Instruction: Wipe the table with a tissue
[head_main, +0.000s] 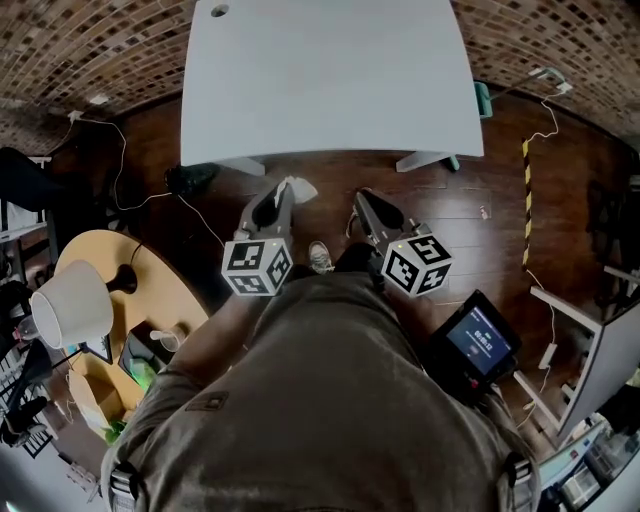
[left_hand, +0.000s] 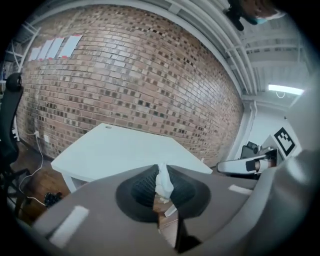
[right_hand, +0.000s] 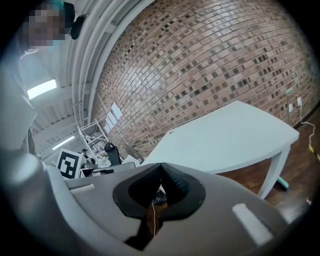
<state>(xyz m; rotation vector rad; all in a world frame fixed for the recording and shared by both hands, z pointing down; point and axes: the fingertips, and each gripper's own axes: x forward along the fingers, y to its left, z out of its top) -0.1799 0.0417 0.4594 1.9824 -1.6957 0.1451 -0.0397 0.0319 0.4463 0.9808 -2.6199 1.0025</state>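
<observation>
A white tissue (head_main: 297, 188) is pinched at the tip of my left gripper (head_main: 285, 197), which is shut on it just short of the white table's (head_main: 330, 75) near edge. In the left gripper view the tissue (left_hand: 163, 181) sticks up between the closed jaws, with the white table (left_hand: 115, 152) ahead. My right gripper (head_main: 365, 205) hangs beside it, shut with nothing in it, also in front of the table. In the right gripper view the gripper (right_hand: 160, 187) is shut and the table (right_hand: 235, 137) lies ahead to the right.
A round wooden side table (head_main: 150, 290) with a white lamp (head_main: 72, 303) and clutter stands at my left. Cables (head_main: 130, 190) trail on the dark wood floor. A small screen device (head_main: 478, 340) sits at my right, near white furniture (head_main: 600, 370). A brick wall (left_hand: 125, 85) rises behind the table.
</observation>
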